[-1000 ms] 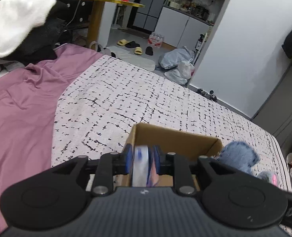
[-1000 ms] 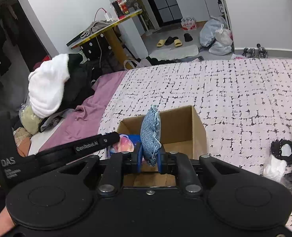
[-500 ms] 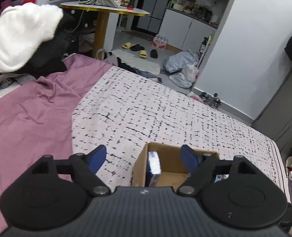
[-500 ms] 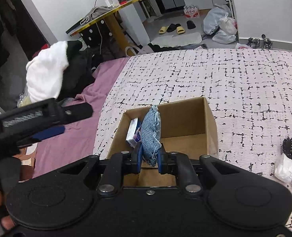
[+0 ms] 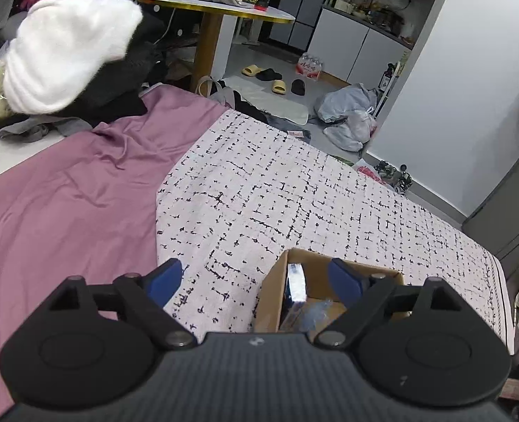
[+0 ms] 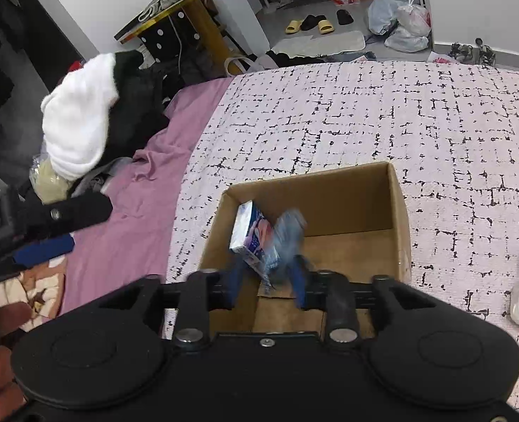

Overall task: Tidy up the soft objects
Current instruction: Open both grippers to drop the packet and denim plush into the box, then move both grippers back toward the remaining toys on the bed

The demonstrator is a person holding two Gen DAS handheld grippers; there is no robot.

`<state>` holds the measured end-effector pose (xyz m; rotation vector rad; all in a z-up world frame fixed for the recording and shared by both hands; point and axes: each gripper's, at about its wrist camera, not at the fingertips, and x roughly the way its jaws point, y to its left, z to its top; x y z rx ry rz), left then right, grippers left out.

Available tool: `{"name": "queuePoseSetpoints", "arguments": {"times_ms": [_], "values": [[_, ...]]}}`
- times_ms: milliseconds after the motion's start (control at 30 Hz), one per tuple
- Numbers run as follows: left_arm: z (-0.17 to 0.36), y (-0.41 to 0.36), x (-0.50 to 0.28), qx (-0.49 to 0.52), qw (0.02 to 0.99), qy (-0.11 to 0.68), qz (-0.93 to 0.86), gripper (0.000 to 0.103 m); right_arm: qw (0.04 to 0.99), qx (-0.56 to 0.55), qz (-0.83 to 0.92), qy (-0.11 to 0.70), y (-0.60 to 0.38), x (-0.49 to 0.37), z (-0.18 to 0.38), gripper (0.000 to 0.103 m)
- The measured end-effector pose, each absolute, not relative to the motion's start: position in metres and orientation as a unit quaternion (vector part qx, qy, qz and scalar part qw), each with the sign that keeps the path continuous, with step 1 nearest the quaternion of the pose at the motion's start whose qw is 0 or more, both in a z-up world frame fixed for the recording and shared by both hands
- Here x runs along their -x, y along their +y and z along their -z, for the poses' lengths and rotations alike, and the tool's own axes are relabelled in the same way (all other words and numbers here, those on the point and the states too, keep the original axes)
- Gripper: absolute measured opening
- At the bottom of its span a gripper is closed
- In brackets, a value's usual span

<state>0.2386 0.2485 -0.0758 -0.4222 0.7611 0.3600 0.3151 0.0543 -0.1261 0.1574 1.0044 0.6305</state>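
The right gripper (image 6: 266,279) has its jaws spread; between and just ahead of them a blue denim-like pouch (image 6: 284,237), motion-blurred, sits inside the cardboard box (image 6: 398,211) against a tissue pack (image 6: 249,228). The left gripper (image 5: 254,281) is spread wide, empty.

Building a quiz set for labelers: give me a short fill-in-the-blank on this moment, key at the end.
1. The cardboard box sits on the black-and-white patterned ____.
2. The left gripper is ____.
3. The blurred blue pouch is over the box, beside a tissue ____.
4. The right gripper holds ____.

Missing words: bedspread; open; pack; nothing
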Motion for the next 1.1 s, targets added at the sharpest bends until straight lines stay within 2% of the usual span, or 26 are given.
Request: {"name": "queuePoseSetpoints", "arguments": {"times_ms": [33,67,133,200,267,333,533,767,1100], "values": [[0.074,0.247,-0.237,0.206,0.891,0.365,-0.174,0.091,0.83,-0.075,-0.299,0.465,0.051,-0.312,0.121,0.063],[0.072,0.246,-0.237,0.208,0.891,0.364,-0.173,0.092,0.834,-0.078,-0.304,0.455,0.045,-0.308,0.115,0.067],[0.067,0.243,-0.235,0.221,0.892,0.356,-0.167,0.1,0.837,-0.085,-0.307,0.445,0.035,-0.303,0.105,0.087],[0.061,0.238,-0.232,0.229,0.897,0.343,-0.163,0.103,0.842,-0.089,-0.303,0.437,0.022,-0.298,0.098,0.093],[0.056,0.23,-0.231,0.225,0.899,0.34,-0.158,0.103,0.849,-0.088,-0.302,0.425,0.009,-0.29,0.09,0.094],[0.053,0.221,-0.231,0.219,0.901,0.345,-0.148,0.103,0.854,-0.088,-0.297,0.419,-0.003,-0.285,0.085,0.102],[0.039,0.189,-0.217,0.233,0.916,0.299,-0.13,0.103,0.859,-0.082,-0.308,0.399,-0.038,-0.266,0.071,0.103],[0.02,0.148,-0.206,0.176,0.934,0.284,-0.13,0.103,0.867,-0.091,-0.302,0.386,-0.074,-0.249,0.059,0.103],[0.009,0.104,-0.189,0.141,0.936,0.297,-0.128,0.103,0.884,-0.069,-0.28,0.368,-0.119,-0.232,0.053,0.103]]}}
